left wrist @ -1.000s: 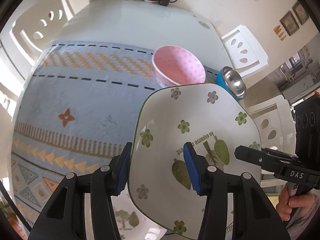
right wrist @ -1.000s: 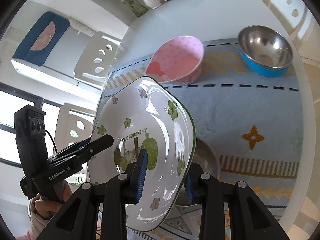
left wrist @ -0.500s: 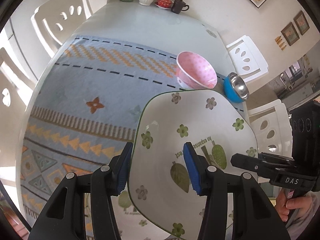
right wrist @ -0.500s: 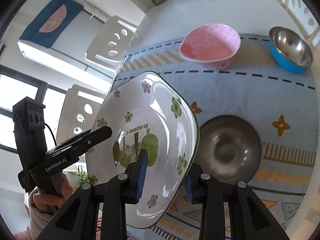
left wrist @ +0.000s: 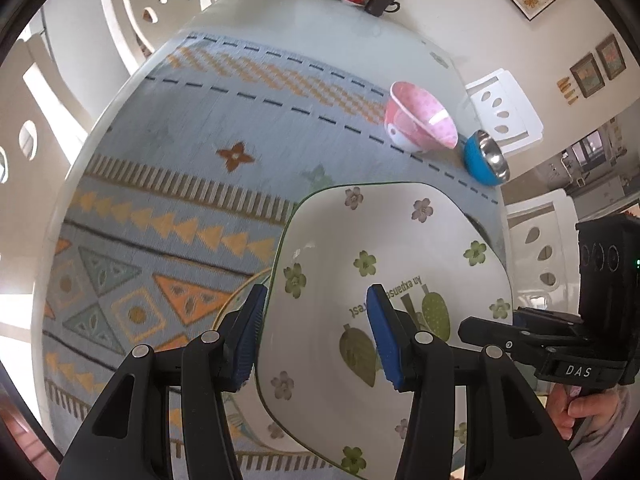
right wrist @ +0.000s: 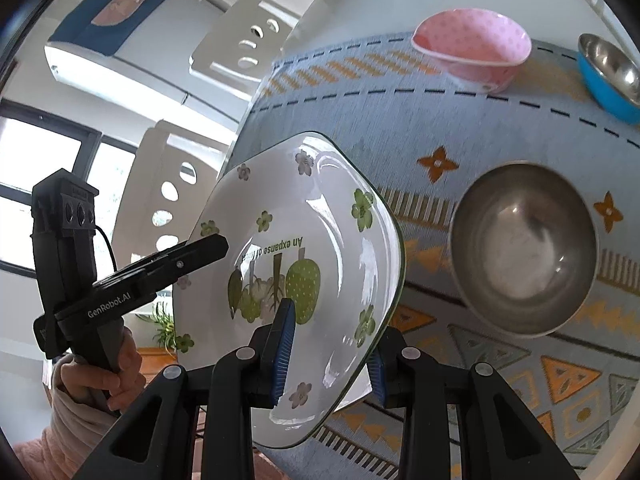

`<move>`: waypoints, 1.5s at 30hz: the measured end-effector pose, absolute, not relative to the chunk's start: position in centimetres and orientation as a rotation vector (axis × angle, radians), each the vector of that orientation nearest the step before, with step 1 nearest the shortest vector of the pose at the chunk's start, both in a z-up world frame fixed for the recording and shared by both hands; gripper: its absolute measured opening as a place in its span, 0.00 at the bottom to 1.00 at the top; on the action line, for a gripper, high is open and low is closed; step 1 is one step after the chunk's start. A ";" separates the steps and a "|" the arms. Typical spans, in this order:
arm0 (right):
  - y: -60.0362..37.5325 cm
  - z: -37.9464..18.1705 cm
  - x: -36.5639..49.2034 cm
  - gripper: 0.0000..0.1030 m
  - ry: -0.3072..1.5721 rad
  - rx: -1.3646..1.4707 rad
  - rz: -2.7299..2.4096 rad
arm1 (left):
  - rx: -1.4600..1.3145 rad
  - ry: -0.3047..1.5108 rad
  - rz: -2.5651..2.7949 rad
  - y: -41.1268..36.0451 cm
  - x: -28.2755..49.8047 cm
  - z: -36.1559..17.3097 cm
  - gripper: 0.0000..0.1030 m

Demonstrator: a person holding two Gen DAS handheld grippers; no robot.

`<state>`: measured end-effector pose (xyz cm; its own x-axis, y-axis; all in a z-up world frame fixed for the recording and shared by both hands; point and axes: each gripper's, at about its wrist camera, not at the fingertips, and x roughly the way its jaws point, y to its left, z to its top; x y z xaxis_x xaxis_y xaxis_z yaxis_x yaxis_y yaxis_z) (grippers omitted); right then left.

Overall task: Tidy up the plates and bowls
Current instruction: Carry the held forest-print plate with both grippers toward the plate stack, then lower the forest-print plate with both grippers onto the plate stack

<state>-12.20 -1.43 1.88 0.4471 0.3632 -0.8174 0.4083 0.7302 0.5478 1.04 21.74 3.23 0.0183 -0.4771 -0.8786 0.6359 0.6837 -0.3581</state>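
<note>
White flowered plate [left wrist: 384,264], clamped by left gripper [left wrist: 316,336] and right gripper [right wrist: 328,348], has travelled nearer the tablecloth's [left wrist: 192,152] near edge; three bowls: pink [left wrist: 420,120], blue [left wrist: 484,156], steel [right wrist: 524,248].
</note>
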 end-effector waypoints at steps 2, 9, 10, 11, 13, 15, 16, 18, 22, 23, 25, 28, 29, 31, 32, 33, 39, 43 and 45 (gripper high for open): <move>-0.6 1.4 -12.2 0.32 1.159 0.794 -0.029 | 0.155 1.294 -0.873 22.3 0.9 2.8 0.45; 1.4 -0.5 -12.3 0.32 1.209 0.802 -0.021 | 0.146 1.316 -0.868 23.3 1.1 1.3 0.45; 1.5 -0.8 -12.3 0.32 1.215 0.802 -0.023 | 0.153 1.314 -0.867 23.3 1.1 1.2 0.45; 1.7 -1.1 -12.2 0.32 1.220 0.800 -0.022 | 0.161 1.311 -0.869 23.3 1.0 1.2 0.45; 1.7 -1.8 -12.2 0.32 1.227 0.815 -0.020 | 0.163 1.313 -0.876 23.4 0.8 0.9 0.45; 1.6 -2.5 -12.2 0.31 1.232 0.823 -0.023 | 0.163 1.321 -0.885 23.5 0.7 0.5 0.45; 1.6 -2.7 -12.2 0.32 1.238 0.822 -0.026 | 0.168 1.325 -0.885 23.5 0.6 0.2 0.45; 1.6 -3.0 -12.1 0.32 1.244 0.817 -0.026 | 0.169 1.334 -0.886 23.6 0.5 -0.3 0.45; 1.7 -3.7 -11.5 0.31 1.274 0.809 -0.020 | 0.169 1.363 -0.873 23.9 0.4 -1.2 0.45; 1.8 -3.8 -11.5 0.31 1.281 0.807 -0.020 | 0.169 1.367 -0.871 24.0 0.4 -1.4 0.45; 1.9 -4.1 -11.4 0.31 1.291 0.811 -0.017 | 0.167 1.376 -0.869 24.2 0.3 -1.7 0.45; 2.0 -4.5 -11.2 0.31 1.311 0.814 -0.009 | 0.163 1.393 -0.857 24.4 0.3 -2.2 0.45; 2.1 -4.6 -11.1 0.31 1.316 0.815 -0.008 | 0.164 1.399 -0.851 24.4 0.2 -2.4 0.45; 2.2 -4.7 -11.0 0.31 1.324 0.812 -0.010 | 0.167 1.410 -0.844 24.5 0.1 -2.7 0.45; 2.2 -4.8 -11.0 0.31 1.330 0.813 -0.012 | 0.170 1.418 -0.839 24.5 0.0 -2.9 0.45; 2.1 -4.8 -10.9 0.31 1.337 0.814 -0.013 | 0.173 1.425 -0.833 24.6 -0.1 -3.1 0.45; 2.1 -5.5 -10.7 0.31 1.358 0.837 -0.029 | 0.177 1.453 -0.812 24.6 -0.4 -3.4 0.46; 2.0 -5.3 -10.8 0.31 1.368 0.842 -0.039 | 0.223 1.465 -0.792 24.1 -0.7 -3.4 0.48; 2.0 -5.2 -10.7 0.31 1.375 0.840 -0.045 | 0.228 1.475 -0.785 24.1 -0.7 -3.4 0.48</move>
<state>-10.72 1.97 -5.22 0.2419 0.4348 -0.8674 0.4905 0.7166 0.4959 -0.70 24.06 -3.44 -0.0950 -0.3305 -0.9390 0.5943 0.7379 -0.3198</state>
